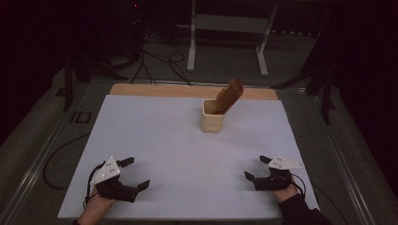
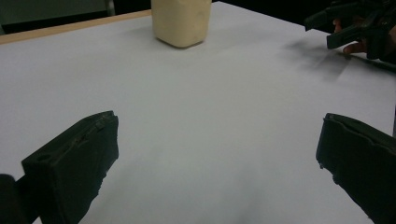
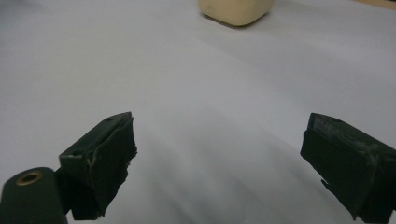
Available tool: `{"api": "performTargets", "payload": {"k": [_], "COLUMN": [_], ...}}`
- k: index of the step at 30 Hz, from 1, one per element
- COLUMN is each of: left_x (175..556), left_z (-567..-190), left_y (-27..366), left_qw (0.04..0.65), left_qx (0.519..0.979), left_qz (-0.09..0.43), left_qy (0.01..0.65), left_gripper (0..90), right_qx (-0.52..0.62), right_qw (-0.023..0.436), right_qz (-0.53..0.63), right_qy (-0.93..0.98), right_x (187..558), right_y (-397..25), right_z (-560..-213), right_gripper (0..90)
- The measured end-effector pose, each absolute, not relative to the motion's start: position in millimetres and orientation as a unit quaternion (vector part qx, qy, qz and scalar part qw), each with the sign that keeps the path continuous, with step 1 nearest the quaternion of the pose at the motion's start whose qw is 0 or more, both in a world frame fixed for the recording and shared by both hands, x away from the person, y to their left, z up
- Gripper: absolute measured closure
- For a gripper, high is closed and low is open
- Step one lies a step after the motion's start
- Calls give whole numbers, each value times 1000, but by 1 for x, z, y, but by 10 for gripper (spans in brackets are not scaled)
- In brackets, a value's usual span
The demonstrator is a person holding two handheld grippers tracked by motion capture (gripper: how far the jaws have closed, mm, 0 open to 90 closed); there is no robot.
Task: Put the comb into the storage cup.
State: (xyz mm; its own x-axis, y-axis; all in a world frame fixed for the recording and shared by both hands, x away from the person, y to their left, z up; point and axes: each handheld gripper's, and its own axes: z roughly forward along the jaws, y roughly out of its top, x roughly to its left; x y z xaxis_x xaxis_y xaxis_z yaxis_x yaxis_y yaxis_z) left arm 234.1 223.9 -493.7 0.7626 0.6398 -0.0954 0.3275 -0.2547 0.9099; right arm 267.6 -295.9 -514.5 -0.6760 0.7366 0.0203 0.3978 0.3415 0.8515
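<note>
A cream square cup (image 1: 212,117) stands on the white sheet (image 1: 155,140) toward the back middle, with a brown wooden hairbrush (image 1: 229,95) leaning out of it to the right. Near the front left my left gripper (image 1: 138,172) rests open, nothing between its jaws; its own view has the cup (image 2: 181,21) far ahead and the other gripper (image 2: 348,29) at the upper right. My right gripper (image 1: 256,168) lies open at the front right, jaws wide and empty. The cup's base (image 3: 236,10) sits at the top of the right gripper view.
A wooden table edge (image 1: 187,90) runs along the back of the sheet. Beyond it stand a white metal frame (image 1: 225,35) and loose cables (image 1: 159,63) on the floor. Bare sheet lies between both grippers and the cup.
</note>
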Motion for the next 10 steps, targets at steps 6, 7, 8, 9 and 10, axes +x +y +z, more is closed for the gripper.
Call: {"api": "performTargets", "payload": {"k": [6, 7, 8, 9, 10], "left_x": [234, 233, 233, 233, 233], "left_z": [-494, -494, -493, -493, -493], "left_y": [224, 224, 224, 224, 224], "left_qw": [522, 524, 524, 523, 523], "left_qx": [780, 779, 779, 779, 779], "left_qz": [151, 151, 151, 152, 152], "left_qy": [310, 310, 310, 310, 310], "left_gripper": [0, 0, 0, 0, 0], "right_qx": [352, 352, 353, 350, 351], "right_qw": [191, 191, 193, 194, 196], "right_qz": [444, 446, 445, 444, 444], "right_qy": [801, 800, 800, 801, 801], "right_x": [269, 269, 269, 269, 268], "right_y": [-296, -296, -295, -295, -295], "right_z": [-516, -516, -516, -515, -515], "right_gripper": [91, 91, 91, 91, 91]}}
